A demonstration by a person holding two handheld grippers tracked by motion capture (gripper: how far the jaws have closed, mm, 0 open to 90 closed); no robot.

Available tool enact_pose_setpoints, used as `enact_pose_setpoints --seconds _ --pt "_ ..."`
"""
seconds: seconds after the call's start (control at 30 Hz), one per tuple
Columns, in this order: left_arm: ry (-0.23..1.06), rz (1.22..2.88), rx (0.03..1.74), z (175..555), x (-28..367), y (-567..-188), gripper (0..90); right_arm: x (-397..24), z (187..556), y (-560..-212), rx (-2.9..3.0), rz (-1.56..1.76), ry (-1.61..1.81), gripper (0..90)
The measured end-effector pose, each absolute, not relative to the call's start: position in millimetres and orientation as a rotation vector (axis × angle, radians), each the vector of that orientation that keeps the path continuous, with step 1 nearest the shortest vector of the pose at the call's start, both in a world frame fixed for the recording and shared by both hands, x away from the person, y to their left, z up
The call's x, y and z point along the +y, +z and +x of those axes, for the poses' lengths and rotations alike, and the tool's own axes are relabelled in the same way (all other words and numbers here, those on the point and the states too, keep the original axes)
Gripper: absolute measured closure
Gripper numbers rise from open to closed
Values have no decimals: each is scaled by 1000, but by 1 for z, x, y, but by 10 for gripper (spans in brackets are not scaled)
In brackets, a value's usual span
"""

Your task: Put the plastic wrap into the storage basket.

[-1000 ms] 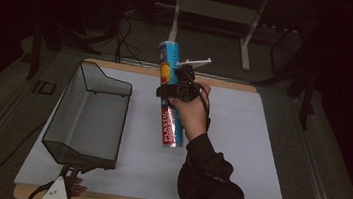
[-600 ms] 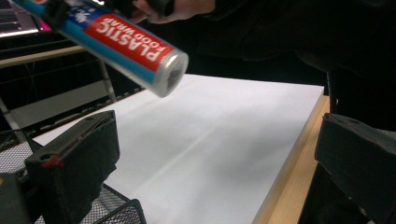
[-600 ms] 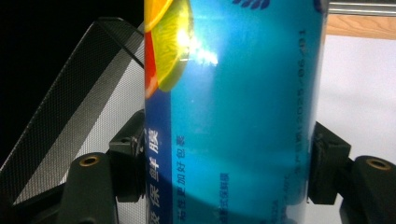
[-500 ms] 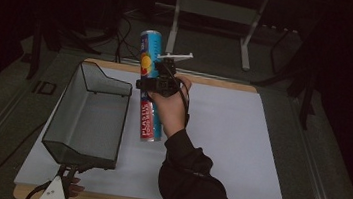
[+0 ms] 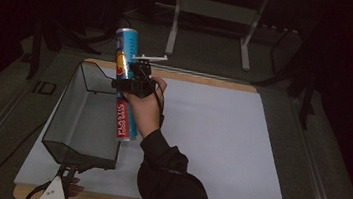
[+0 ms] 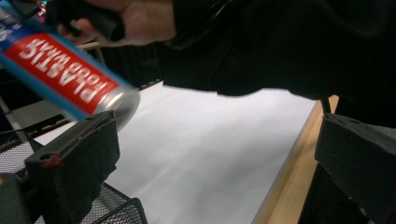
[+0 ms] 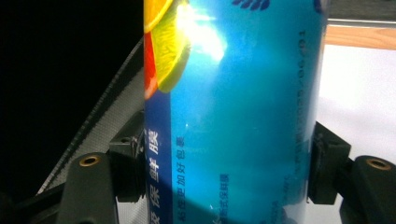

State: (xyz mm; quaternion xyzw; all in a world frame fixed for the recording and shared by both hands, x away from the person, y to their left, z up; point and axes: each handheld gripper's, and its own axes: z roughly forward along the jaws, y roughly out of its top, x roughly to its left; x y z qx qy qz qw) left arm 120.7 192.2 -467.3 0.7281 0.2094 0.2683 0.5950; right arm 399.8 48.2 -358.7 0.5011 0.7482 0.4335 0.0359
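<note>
Taking the black mesh basket as our landmark, we see it standing on the left part of the white sheet that covers the bench. Just below the basket's near corner, at the bench edge, we find the left gripper; in the left gripper view its jaws stand well apart with nothing between them. Over the basket's right wall we see the plastic food wrap tube, blue with a red label, held off the bench and tilted, its top leaning away past the basket's far corner. The right gripper is clamped across the tube's middle, a jaw pressed on either side.
</note>
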Motion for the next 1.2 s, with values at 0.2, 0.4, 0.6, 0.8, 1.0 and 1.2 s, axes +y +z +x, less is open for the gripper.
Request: enact_pose_setpoints --seconds 0.2,0.4,0.6,0.8,1.0,1.2 --pt "620 1690 486 120 193 -467 8 65 397 -369 2280 1515 1378 317" --pt "627 1698 491 119 193 -467 8 81 394 -382 2296 1507 1406 317" --pt "620 1691 491 119 194 -466 8 100 389 -400 2339 1472 1367 317" --pt "612 1688 491 119 194 -466 8 107 391 -417 2351 1505 1329 317" --pt "620 1687 490 118 194 -466 8 113 391 -433 2375 1564 1263 317" --pt "623 1685 483 117 193 -465 8 115 387 -448 2387 1601 1212 317"
